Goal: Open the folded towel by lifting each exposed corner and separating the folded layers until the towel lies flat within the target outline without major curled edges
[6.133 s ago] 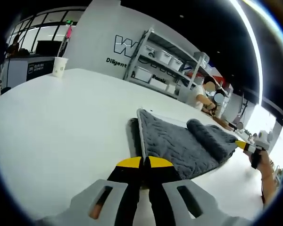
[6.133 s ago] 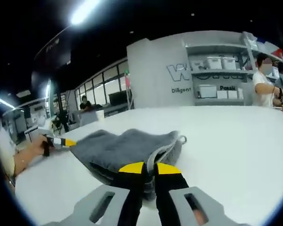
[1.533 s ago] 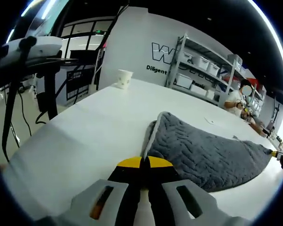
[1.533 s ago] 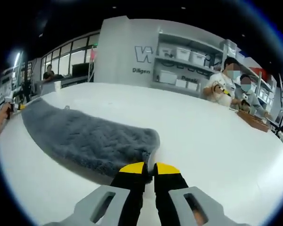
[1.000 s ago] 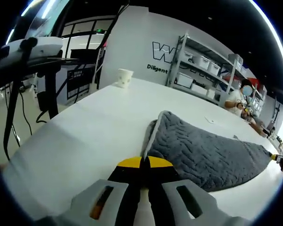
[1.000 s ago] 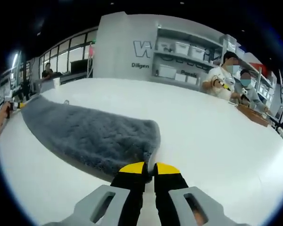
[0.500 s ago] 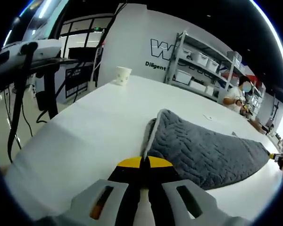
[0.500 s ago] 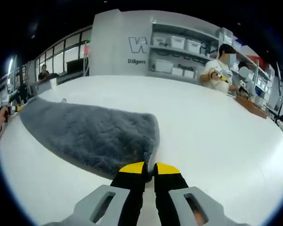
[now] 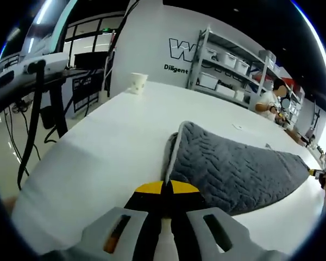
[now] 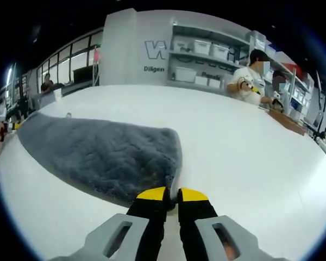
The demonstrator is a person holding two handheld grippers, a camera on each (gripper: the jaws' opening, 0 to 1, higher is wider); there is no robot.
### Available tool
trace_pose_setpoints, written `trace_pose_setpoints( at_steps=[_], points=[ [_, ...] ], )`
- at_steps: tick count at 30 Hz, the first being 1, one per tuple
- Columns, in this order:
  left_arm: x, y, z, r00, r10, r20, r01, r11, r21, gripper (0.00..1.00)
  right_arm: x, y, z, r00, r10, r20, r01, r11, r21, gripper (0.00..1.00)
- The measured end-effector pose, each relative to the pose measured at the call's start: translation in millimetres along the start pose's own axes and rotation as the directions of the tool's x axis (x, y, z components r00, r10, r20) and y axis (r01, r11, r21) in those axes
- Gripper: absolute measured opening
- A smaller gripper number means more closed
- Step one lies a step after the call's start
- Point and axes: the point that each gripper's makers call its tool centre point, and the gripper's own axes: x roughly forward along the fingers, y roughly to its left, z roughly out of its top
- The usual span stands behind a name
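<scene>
A grey quilted towel point(image 9: 233, 171) is spread over the white table point(image 9: 108, 141), stretched between both grippers. My left gripper point(image 9: 164, 189) is shut on its near corner, where the pale hem point(image 9: 173, 157) runs up from the jaws. In the right gripper view the same grey towel point(image 10: 103, 155) lies broad and nearly flat, and my right gripper point(image 10: 173, 193) is shut on its opposite corner. The right gripper's yellow tip point(image 9: 315, 173) shows far off at the towel's other end. A hand with the left gripper point(image 10: 1, 132) sits at the left edge of the right gripper view.
A paper cup point(image 9: 137, 83) stands at the table's far side. A stand with cables point(image 9: 38, 81) rises beside the table's left edge. Shelving with white bins point(image 10: 206, 54) lines the back wall. Two people point(image 10: 255, 73) work at a far table.
Both views have shifted slightly as the hands moved. The towel has flattened and lies a little wider on the table. Both grippers still hold their corners.
</scene>
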Motion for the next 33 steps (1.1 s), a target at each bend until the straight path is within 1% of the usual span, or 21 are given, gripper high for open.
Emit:
trace_pose_setpoints(
  at_steps=[4, 7, 10, 13, 15, 17, 18, 19, 21, 23, 24, 25, 27, 29, 31, 32, 33],
  points=[
    [-4, -1.4, -1.4, 1.0, -0.01, -0.014, 0.011, 1.0, 0.019, 0.02, 1, -1, 0.6, 1.0, -0.009, 0.002, 0.009, 1.0, -0.006, 0.03],
    [-7, -1.4, -3.2, 1.0, -0.024, -0.019, 0.025, 1.0, 0.019, 0.02, 1, -1, 0.6, 1.0, -0.008, 0.002, 0.008, 1.0, -0.005, 0.03],
    [-8, -2.2, -6.0, 0.999, -0.036, -0.017, 0.037, 0.999, 0.01, 0.02, 1, 0, 0.2, 1.0, -0.007, 0.001, 0.007, 1.0, 0.003, 0.04],
    [-8, -3.2, -4.9, 0.999, -0.044, -0.006, 0.044, 0.999, 0.012, 0.04, 0, -1, 0.4, 1.0, -0.018, -0.003, 0.018, 1.0, -0.003, 0.06],
    [-9, -4.0, -2.0, 0.999, -0.049, 0.008, 0.049, 0.999, 0.01, 0.09, -1, -3, 0.7, 1.0, -0.026, -0.005, 0.026, 1.0, -0.008, 0.09],
    [-12, -9.8, 4.1, 0.996, -0.083, 0.036, 0.083, 0.997, -0.01, 0.12, -2, -6, 1.8, 0.999, -0.042, -0.004, 0.042, 0.999, -0.01, 0.14],
    [-12, -10.8, 5.4, 0.995, -0.088, 0.043, 0.089, 0.996, -0.013, 0.12, -2, -8, 2.0, 0.999, -0.048, -0.003, 0.048, 0.999, -0.009, 0.16],
    [-14, -14.7, 12.0, 0.99, -0.114, 0.078, 0.116, 0.993, -0.031, 0.13, -4, -10, 2.8, 0.998, -0.057, 0.002, 0.057, 0.998, -0.007, 0.18],
    [-17, -16.8, 17.0, 0.986, -0.127, 0.107, 0.132, 0.99, -0.045, 0.21, -6, -11, 3.6, 0.998, -0.064, 0.008, 0.064, 0.998, -0.003, 0.21],
    [-18, -18.5, 19.1, 0.983, -0.137, 0.119, 0.143, 0.989, -0.045, 0.3, -7, -14, 4.2, 0.997, -0.072, 0.011, 0.072, 0.997, 0.001, 0.26],
    [-17, -20.6, 19.6, 0.982, -0.147, 0.121, 0.153, 0.987, -0.042, 0.31, -8, -17, 4.5, 0.996, -0.086, 0.011, 0.087, 0.996, -0.003, 0.29],
    [-17, -22.9, 19.2, 0.981, -0.156, 0.119, 0.161, 0.986, -0.036, 0.32, -9, -17, 4.7, 0.996, -0.09, 0.011, 0.09, 0.996, -0.004, 0.33],
    [-15, -26.2, 18.6, 0.979, -0.165, 0.117, 0.169, 0.985, -0.027, 0.33, -12, -19, 8.8, 0.995, -0.094, 0.031, 0.095, 0.995, -0.012, 0.4],
    [-14, -26.8, 19.5, 0.979, -0.164, 0.122, 0.169, 0.985, -0.023, 0.34, -15, -17, 16.1, 0.995, -0.076, 0.07, 0.076, 0.997, 0.006, 0.49],
    [-14, -28.2, 20.3, 0.978, -0.169, 0.126, 0.172, 0.985, -0.017, 0.37, -16, -15, 18.2, 0.995, -0.058, 0.083, 0.057, 0.998, 0.011, 0.6],
    [-14, -29.2, 21.7, 0.976, -0.173, 0.134, 0.177, 0.984, -0.019, 0.43, -15, -14, 18.6, 0.995, -0.053, 0.085, 0.052, 0.999, 0.011, 0.64],
    [-14, -29.7, 22.9, 0.974, -0.175, 0.14, 0.18, 0.983, -0.024, 0.51, -14, -13, 19.0, 0.995, -0.047, 0.087, 0.046, 0.999, 0.013, 0.68]
  ],
)
